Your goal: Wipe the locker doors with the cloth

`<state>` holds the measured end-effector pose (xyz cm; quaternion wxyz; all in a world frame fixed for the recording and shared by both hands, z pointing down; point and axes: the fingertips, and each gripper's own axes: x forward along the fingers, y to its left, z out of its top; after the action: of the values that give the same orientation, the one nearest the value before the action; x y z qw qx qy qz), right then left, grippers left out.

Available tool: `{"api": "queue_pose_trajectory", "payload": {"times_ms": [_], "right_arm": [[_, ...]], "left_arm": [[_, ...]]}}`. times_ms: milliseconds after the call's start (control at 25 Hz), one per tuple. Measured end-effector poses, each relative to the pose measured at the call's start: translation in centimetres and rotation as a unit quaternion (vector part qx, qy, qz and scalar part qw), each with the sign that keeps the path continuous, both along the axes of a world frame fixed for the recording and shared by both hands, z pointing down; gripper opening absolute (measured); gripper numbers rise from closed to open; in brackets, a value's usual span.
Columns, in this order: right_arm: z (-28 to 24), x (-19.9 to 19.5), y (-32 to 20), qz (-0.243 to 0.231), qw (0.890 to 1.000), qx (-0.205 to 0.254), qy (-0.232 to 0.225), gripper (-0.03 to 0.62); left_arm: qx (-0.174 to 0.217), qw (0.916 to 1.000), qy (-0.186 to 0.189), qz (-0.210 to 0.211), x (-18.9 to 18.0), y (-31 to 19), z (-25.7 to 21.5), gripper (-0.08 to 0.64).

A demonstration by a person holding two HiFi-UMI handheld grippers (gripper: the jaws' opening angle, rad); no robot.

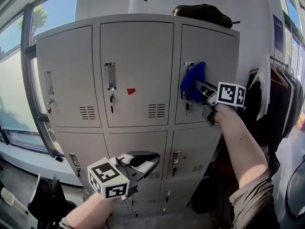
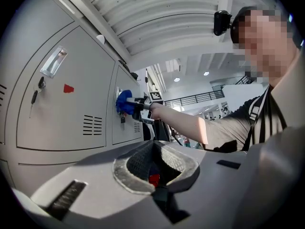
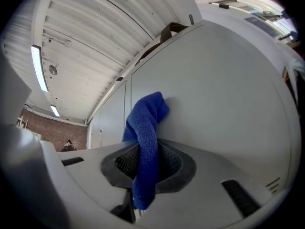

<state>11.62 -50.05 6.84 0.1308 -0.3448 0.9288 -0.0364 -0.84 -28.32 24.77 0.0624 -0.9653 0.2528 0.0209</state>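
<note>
- Right gripper view: the right hand-held gripper [image 3: 147, 168] is clamped on a soft blue terry cloth [image 3: 145, 128], and the cloth's free end lies against the grey metal upper right locker door [image 3: 228, 104].
- Head view: the left hand-held gripper [image 1: 151, 160] hangs low, jaws together, with nothing between them.
- The cloth seems light and limp, so I think it wipes best when gripped near the middle, with a thick bunch ahead of the jaws.

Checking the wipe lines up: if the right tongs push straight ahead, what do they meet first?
Probably the top right locker door, close ahead; the blue cloth clamped in the right tongs seems to touch it.
</note>
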Motion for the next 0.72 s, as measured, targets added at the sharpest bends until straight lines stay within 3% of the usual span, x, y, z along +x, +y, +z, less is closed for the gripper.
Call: {"api": "queue_pose_trajectory", "payload": {"times_ms": [720], "right_arm": [[3.0, 17.9, -3.9, 0.129, 0.989, -0.050, -0.056, 0.057]], "left_arm": [[-0.015, 0.9997, -0.001, 0.021, 5.2, -1.1, 1.4, 0.008]]}}
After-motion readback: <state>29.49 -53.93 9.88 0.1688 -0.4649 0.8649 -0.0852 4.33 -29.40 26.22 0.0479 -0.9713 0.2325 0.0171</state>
